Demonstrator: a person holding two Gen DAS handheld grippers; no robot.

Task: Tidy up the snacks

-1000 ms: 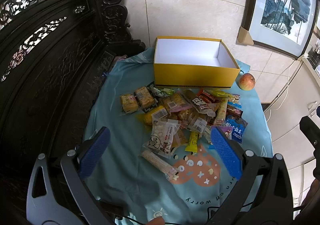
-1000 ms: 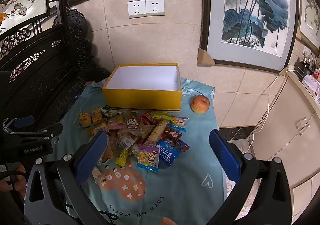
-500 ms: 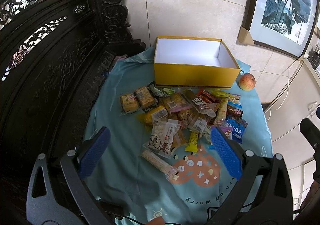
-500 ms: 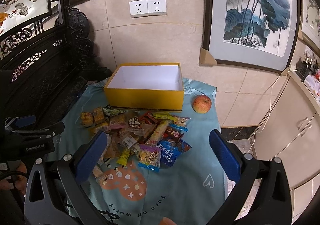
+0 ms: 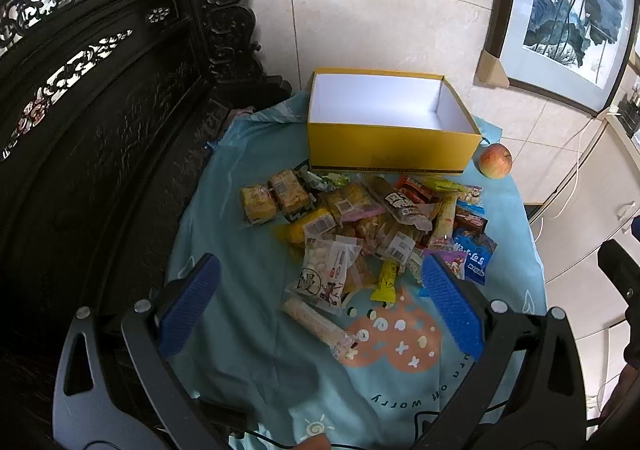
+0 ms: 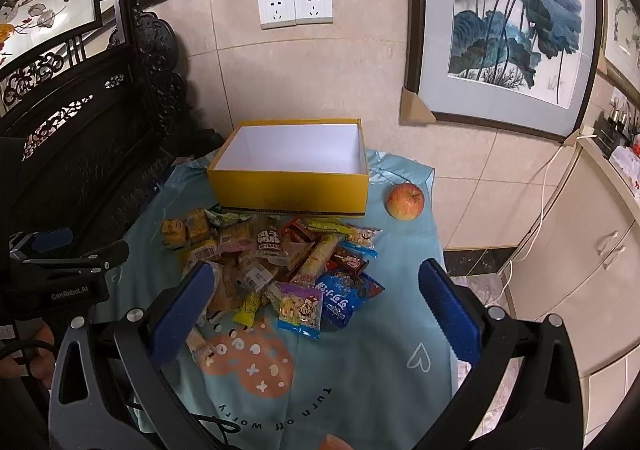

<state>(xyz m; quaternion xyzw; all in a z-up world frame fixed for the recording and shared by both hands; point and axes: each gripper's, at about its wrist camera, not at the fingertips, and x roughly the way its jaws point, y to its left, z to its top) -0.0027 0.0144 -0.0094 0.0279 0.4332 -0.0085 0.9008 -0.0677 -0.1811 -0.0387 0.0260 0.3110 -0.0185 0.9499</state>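
Two handheld grippers are hovering over one small table, both with jaws spread wide and grasping nothing.

Item 1: tablecloth (image 5: 248, 350), teal, printed with an orange cartoon shape and lettering. It is covering the whole tabletop, so the table beneath is staying hidden; its near edge is being cut off by the gripper frames.

Item 2: yellow box (image 5: 390, 148), lidless, white inside, sitting at the back of the cloth near the wall. It is showing no contents in either view, and is likely standing open as the place the snacks are meant to go.

Item 3: snack pile (image 5: 360, 226), a loose heap of wrapped packets lying on the cloth just in front of the box, none inside it. Packets are overlapping, so an exact count is not possible and most printing is too small to read. Sorting appears not yet begun.

Item 4: left gripper (image 5: 320, 306), blue pads parted, framing the near side of the pile. It is looking poised over the clear packet (image 5: 328, 270) of white pieces, though which packet is intended cannot be told.

Item 5: right gripper (image 6: 316, 310), likewise released, centred above the blue packet (image 6: 340, 300) at the pile's right edge.

Item 6: apple (image 6: 405, 200), resting on the cloth just right of the box, apart from the pile.
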